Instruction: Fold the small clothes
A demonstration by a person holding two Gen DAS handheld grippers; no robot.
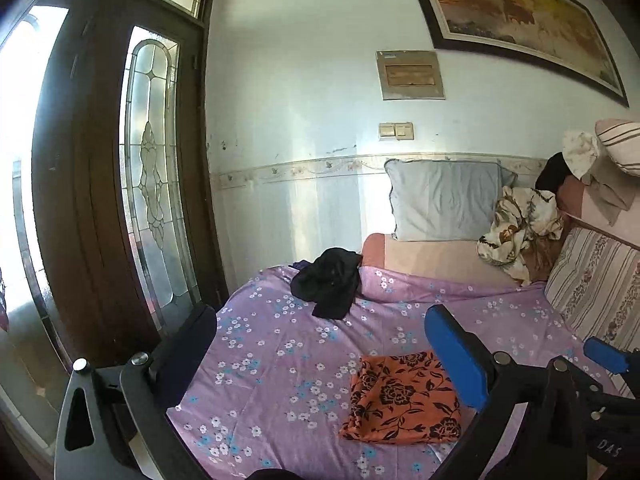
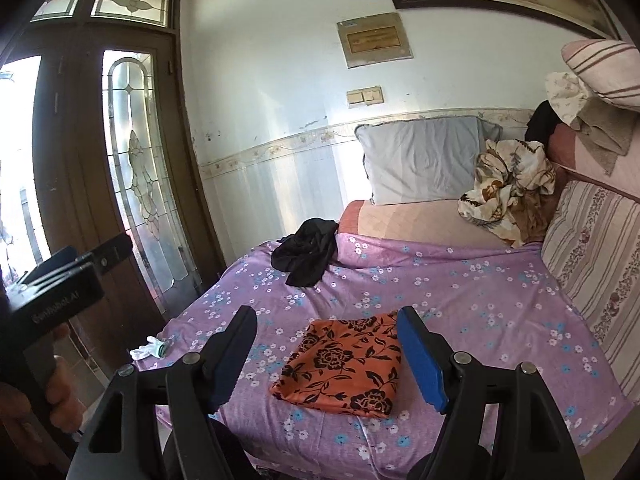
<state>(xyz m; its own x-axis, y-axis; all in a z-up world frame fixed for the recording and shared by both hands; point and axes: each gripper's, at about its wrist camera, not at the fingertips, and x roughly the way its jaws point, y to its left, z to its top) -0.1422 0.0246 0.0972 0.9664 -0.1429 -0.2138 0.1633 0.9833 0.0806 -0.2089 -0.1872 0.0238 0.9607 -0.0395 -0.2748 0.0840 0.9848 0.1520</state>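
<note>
Your next piece is the black garment (image 2: 306, 250), lying crumpled at the far edge of the purple floral bedsheet (image 2: 460, 292), just in front of the grey pillow (image 2: 420, 160) and close to the door side of the bed. The orange flowered cloth (image 2: 344, 370) lies near you on the same sheet, already folded into a flat rectangle, so it looks finished.

Both tools are off the fabric. Your left tool (image 1: 320, 356) is spread wide with nothing between its fingers; your right tool (image 2: 326, 356) is also parted and empty, with the orange cloth visible on the bed beyond the gap, not pinched.

Expect the black garment to be light, thin and limp. It will drape and collapse when lifted, and it may slide a little on the sheet. It will not break, but a pinch in the middle of the heap would likely gather several layers and lift a knot. Judge where a hem or corner sticks out; the tongue of cloth trailing toward you looks like the easiest place to take hold. A second pinch on another edge should let you spread it flat. The bedsheet is soft too, so pinch shallow or you may catch it along with the garment.

No baskets, boxes or other containers are in view; the bed itself carries everything. A small white crumpled thing (image 2: 150, 347) lies at the bed's left edge; what it is cannot be told.
</note>
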